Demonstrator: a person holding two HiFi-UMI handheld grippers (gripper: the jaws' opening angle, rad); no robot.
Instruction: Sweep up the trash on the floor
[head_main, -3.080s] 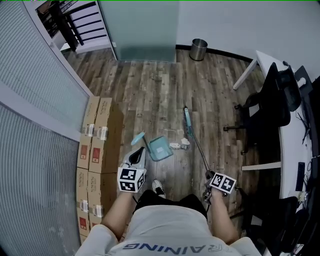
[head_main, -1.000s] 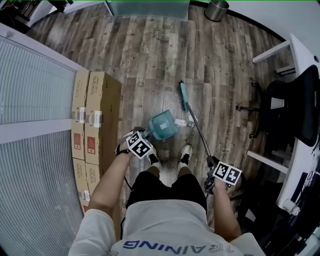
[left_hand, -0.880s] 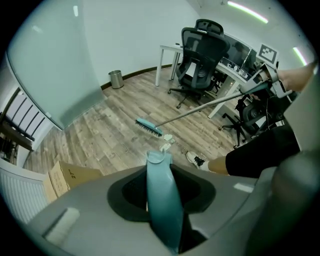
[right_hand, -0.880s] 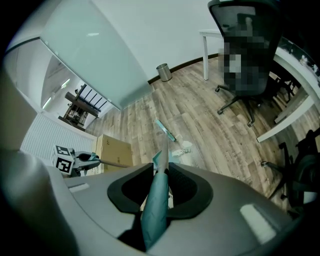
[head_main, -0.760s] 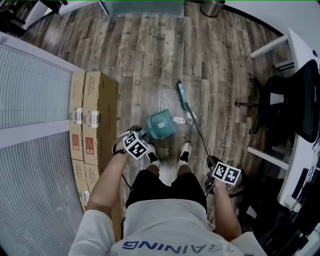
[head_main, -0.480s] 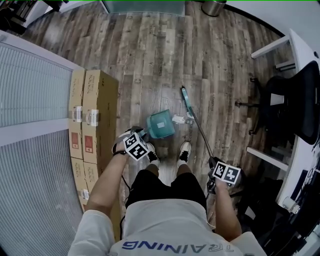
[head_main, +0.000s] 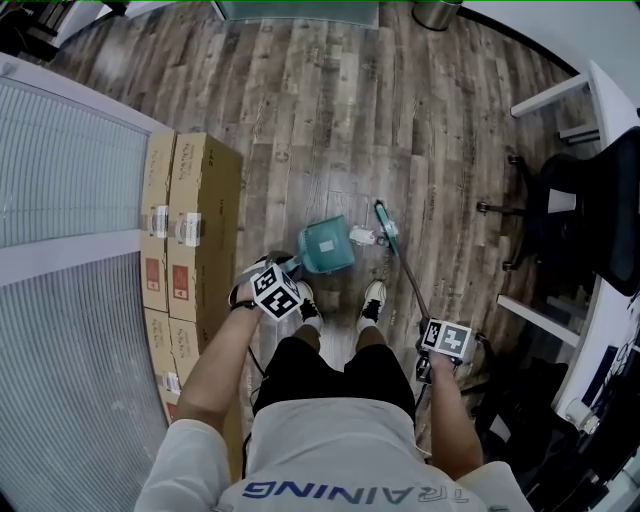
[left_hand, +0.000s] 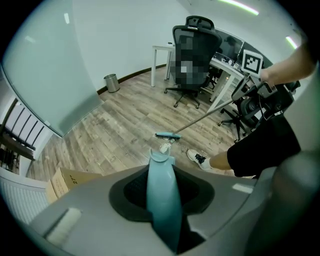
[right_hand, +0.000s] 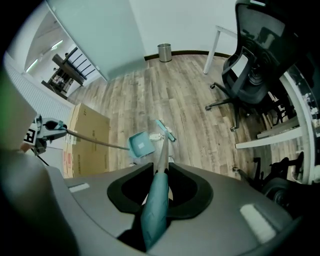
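We have the left gripper (head_main: 274, 290) clamped on the dustpan handle (left_hand: 162, 192). We judge this teal plastic stem light, stiff and rather slick, and best held high so the pan lies flat. The dustpan (head_main: 326, 246) sits on the wood floor (head_main: 300, 120), its mouth facing the trash (head_main: 362, 237). These white crumpled scraps look featherweight and likely to skitter. They lie between the pan and the broom head (head_main: 386, 224). The right gripper (head_main: 444, 342) is closed on the slim broom handle (right_hand: 159, 200).
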